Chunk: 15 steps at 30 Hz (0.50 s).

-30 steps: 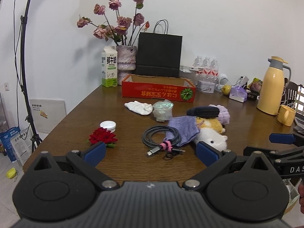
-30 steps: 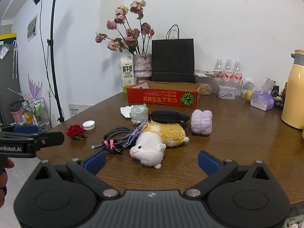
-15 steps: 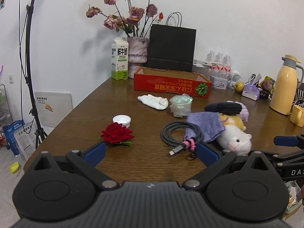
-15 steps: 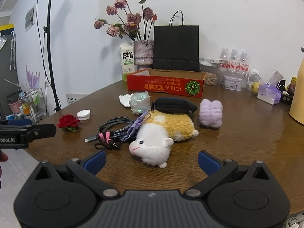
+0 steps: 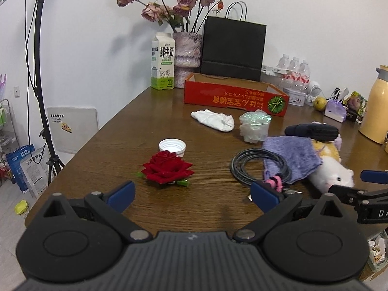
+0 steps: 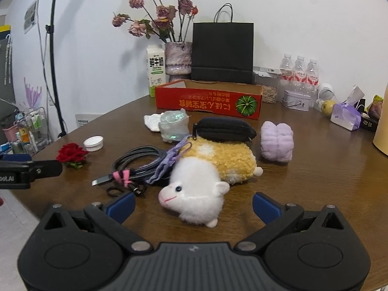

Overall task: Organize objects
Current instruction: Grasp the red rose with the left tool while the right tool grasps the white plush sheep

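Observation:
My left gripper (image 5: pixel 192 195) is open and empty, just short of a red rose (image 5: pixel 167 167) with a white cap (image 5: pixel 172 145) behind it. My right gripper (image 6: pixel 194 206) is open and empty, right in front of a white and yellow plush toy (image 6: pixel 206 177). A black pouch (image 6: pixel 225 129) lies on the plush, and a coiled cable (image 6: pixel 135 162) and purple cloth (image 5: pixel 293 155) lie to its left. A red cardboard box (image 5: pixel 235 95) stands open at the back. A white cloth (image 5: pixel 213 120), a crumpled plastic cup (image 5: pixel 254 127) and a purple fluffy item (image 6: pixel 277 140) lie nearby.
A milk carton (image 5: pixel 163 61), a vase of dried roses (image 5: pixel 186 59) and a black paper bag (image 5: pixel 232 48) stand against the wall. Water bottles (image 6: pixel 299 72), a tin (image 6: pixel 297 99) and a yellow thermos (image 5: pixel 375 104) stand at the back right. The table's front edge is near both grippers.
The left gripper has shifted left and forward, so the rose now sits between its fingers' line. The right gripper has moved closer to the plush toy.

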Each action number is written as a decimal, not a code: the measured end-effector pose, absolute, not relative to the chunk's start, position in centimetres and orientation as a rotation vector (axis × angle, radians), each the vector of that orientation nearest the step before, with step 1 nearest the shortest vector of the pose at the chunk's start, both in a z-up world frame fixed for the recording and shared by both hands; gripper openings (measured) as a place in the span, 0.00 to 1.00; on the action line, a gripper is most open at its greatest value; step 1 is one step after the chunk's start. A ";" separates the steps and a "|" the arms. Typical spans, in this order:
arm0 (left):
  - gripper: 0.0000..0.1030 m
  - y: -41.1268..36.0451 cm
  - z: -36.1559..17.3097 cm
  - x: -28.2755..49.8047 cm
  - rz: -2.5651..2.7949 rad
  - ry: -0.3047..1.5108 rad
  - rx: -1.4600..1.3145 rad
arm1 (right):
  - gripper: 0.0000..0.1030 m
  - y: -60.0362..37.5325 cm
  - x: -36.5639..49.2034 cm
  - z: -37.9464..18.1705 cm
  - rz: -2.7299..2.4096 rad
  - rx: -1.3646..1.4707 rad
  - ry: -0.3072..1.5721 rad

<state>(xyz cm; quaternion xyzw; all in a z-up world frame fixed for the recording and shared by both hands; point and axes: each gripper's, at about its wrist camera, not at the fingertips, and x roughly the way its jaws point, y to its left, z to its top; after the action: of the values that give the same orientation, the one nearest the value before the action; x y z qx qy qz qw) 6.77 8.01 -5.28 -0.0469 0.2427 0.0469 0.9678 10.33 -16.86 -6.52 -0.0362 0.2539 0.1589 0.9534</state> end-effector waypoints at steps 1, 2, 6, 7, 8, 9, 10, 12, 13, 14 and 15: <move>1.00 8.1 -5.4 7.1 0.097 0.495 -0.095 | 1.00 -16.8 10.6 -6.6 0.317 -0.070 0.515; 1.00 8.2 -5.5 7.3 0.101 0.499 -0.095 | 1.00 -16.8 10.9 -6.7 0.313 -0.068 0.515; 1.00 8.5 -5.8 8.0 0.110 0.508 -0.097 | 0.99 -16.5 12.0 -7.0 0.301 -0.061 0.519; 1.00 8.6 -5.8 8.1 0.113 0.511 -0.097 | 0.97 -16.4 12.3 -7.1 0.299 -0.060 0.521; 1.00 8.6 -5.9 8.2 0.116 0.513 -0.098 | 0.95 -16.3 12.5 -7.2 0.297 -0.059 0.521; 1.00 8.7 -5.9 8.3 0.119 0.515 -0.098 | 0.94 -16.2 12.8 -7.3 0.296 -0.060 0.524; 1.00 8.7 -5.9 8.3 0.121 0.517 -0.098 | 0.92 -16.1 13.1 -7.4 0.295 -0.061 0.529; 1.00 8.7 -5.9 8.4 0.124 0.519 -0.099 | 0.88 -15.9 13.7 -7.7 0.298 -0.060 0.549; 1.00 8.7 -5.9 8.4 0.125 0.520 -0.098 | 0.84 -15.9 14.0 -7.9 0.304 -0.054 0.560; 1.00 8.7 -5.9 8.4 0.126 0.520 -0.097 | 0.81 -15.9 14.4 -8.0 0.308 -0.044 0.570; 1.00 8.7 -5.9 8.5 0.127 0.520 -0.095 | 0.80 -15.9 14.6 -8.1 0.310 -0.035 0.576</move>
<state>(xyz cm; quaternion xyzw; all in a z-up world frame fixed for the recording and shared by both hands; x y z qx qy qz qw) 8.52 8.73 -5.91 -0.0467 0.2570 0.0629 0.9632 14.62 -15.94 -8.15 -0.0172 0.2827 0.1524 0.9469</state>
